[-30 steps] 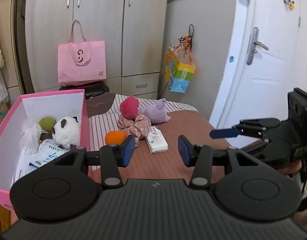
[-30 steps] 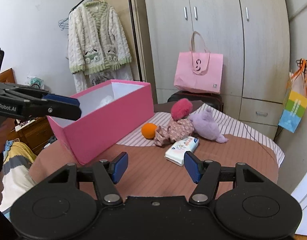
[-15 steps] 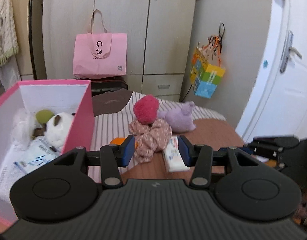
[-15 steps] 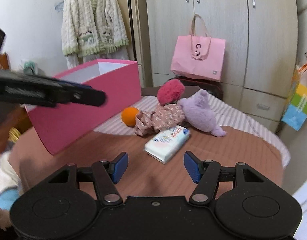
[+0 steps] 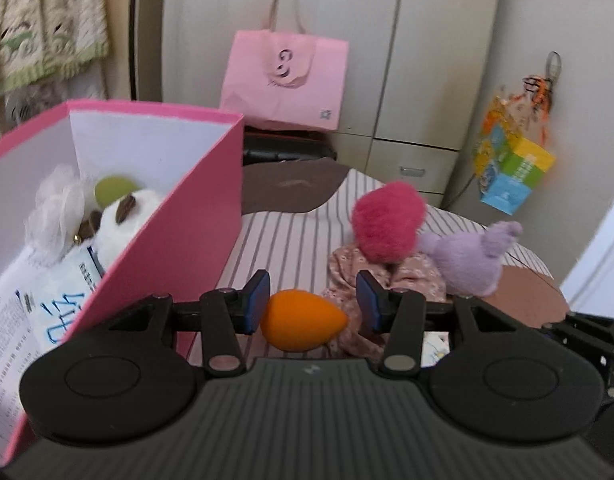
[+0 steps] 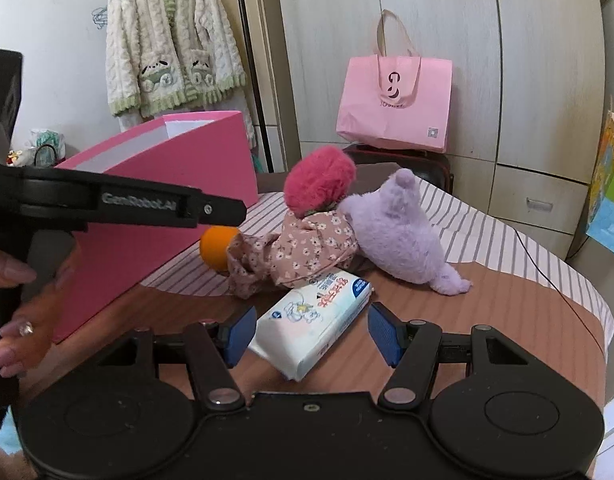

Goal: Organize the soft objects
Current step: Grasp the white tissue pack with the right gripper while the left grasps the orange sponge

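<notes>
An orange egg-shaped sponge (image 5: 303,320) lies on the striped cloth between the open jaws of my left gripper (image 5: 313,306), which do not clamp it; it also shows in the right wrist view (image 6: 215,249). Beside it lie a floral fabric piece (image 6: 295,250), a red-pink pompom (image 6: 321,178), a purple plush (image 6: 399,232) and a white tissue pack (image 6: 315,322). My right gripper (image 6: 311,336) is open, its jaws around the near end of the tissue pack. The pink box (image 5: 179,240) on the left holds a white plush (image 5: 123,220) and papers.
A pink paper bag (image 6: 395,104) stands on a dark case by the wardrobe. A colourful bag (image 5: 511,172) hangs on the right wall. A knitted cardigan (image 6: 171,40) hangs at the back left. The table's right edge (image 6: 603,320) curves close by.
My left gripper has moved forward and left until the orange sponge sits between its jaws. My right gripper has moved forward up to the tissue pack.
</notes>
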Action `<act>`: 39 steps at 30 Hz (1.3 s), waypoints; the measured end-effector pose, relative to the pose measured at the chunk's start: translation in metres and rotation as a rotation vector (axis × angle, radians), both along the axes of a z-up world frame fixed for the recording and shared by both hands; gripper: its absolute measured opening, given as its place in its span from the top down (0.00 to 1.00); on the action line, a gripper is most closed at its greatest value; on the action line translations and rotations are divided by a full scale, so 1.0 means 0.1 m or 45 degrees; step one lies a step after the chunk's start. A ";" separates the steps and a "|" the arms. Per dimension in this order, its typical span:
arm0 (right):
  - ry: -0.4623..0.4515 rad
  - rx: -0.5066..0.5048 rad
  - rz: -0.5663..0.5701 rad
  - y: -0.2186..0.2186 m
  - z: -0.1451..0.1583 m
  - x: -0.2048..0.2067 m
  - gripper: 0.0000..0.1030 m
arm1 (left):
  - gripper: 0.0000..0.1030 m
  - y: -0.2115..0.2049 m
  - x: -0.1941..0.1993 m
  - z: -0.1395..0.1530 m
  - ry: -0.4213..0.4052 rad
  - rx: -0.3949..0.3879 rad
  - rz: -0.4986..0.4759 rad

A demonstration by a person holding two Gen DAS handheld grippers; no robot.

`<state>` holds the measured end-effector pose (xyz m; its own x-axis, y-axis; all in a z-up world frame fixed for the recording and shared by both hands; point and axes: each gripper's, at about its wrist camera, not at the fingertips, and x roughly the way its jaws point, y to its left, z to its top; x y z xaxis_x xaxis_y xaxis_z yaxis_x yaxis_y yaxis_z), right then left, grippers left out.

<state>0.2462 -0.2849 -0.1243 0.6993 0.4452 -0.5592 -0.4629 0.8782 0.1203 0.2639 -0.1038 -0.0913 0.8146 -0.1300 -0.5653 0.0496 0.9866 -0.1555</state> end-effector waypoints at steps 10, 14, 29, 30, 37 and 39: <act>0.111 -0.005 -0.068 0.16 -0.11 0.25 0.30 | 0.54 0.03 0.06 -0.13 0.036 -0.067 0.072; 0.080 -0.054 -0.073 0.21 -0.15 0.20 0.30 | 0.51 -0.01 0.04 -0.16 0.037 -0.049 0.093; 0.055 -0.086 -0.115 0.14 -0.11 0.02 0.51 | 0.53 -0.07 -0.10 -0.20 0.015 0.087 0.090; 0.059 -0.079 -0.125 0.13 -0.11 -0.01 0.54 | 0.53 -0.06 -0.12 -0.18 0.010 0.085 0.081; 0.063 -0.116 -0.138 0.12 -0.11 -0.04 0.55 | 0.56 -0.04 -0.12 -0.24 0.010 0.072 0.118; 0.053 -0.163 -0.144 0.17 -0.14 -0.01 0.53 | 0.55 -0.05 -0.09 -0.25 0.023 0.084 0.110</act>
<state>0.2448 -0.2681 -0.1381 0.7161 0.2886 -0.6355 -0.3574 0.9337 0.0212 0.2546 -0.1092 -0.1163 0.8106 -0.0216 -0.5852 -0.0386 0.9952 -0.0901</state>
